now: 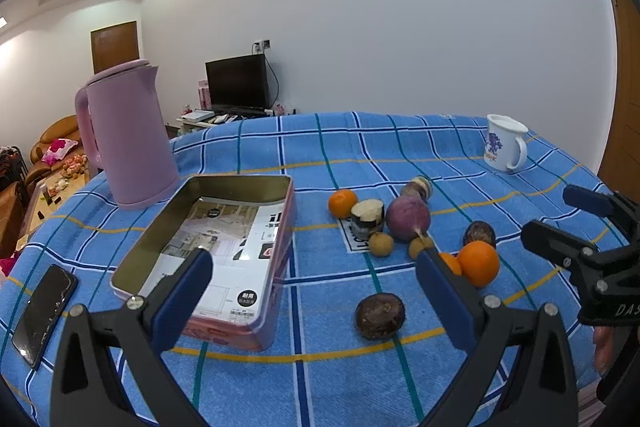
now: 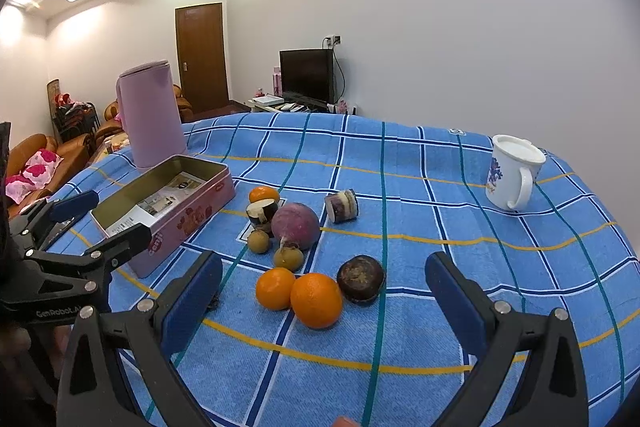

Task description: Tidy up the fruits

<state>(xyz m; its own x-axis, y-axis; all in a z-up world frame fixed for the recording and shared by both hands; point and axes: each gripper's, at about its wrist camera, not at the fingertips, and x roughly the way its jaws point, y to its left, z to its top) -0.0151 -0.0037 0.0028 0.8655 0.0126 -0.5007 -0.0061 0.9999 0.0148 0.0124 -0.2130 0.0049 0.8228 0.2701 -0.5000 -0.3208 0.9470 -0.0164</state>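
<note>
Both empty: left claw point(image 1: 312, 291) spread wide over dark fruit point(image 1: 380, 315) at lower centre, right claw point(image 2: 324, 291) equally apart around oranges point(image 2: 316, 300). Best lowered straight, closed gently on one round fruit, then carried to open tin point(image 1: 168, 227) at left.

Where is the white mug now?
The white mug stands upright at the table's far right corner on the blue checked cloth, apart from the fruits, right of the purple radish.

a blue cloth point(image 2: 420, 187) checked in white, navy, teal and yellow carries orange fruits point(image 2: 316, 301), a purple radish point(image 2: 296, 225), a pink tin point(image 2: 188, 215), a pink kettle point(image 2: 154, 113) and a white mug point(image 2: 510, 177).
</note>
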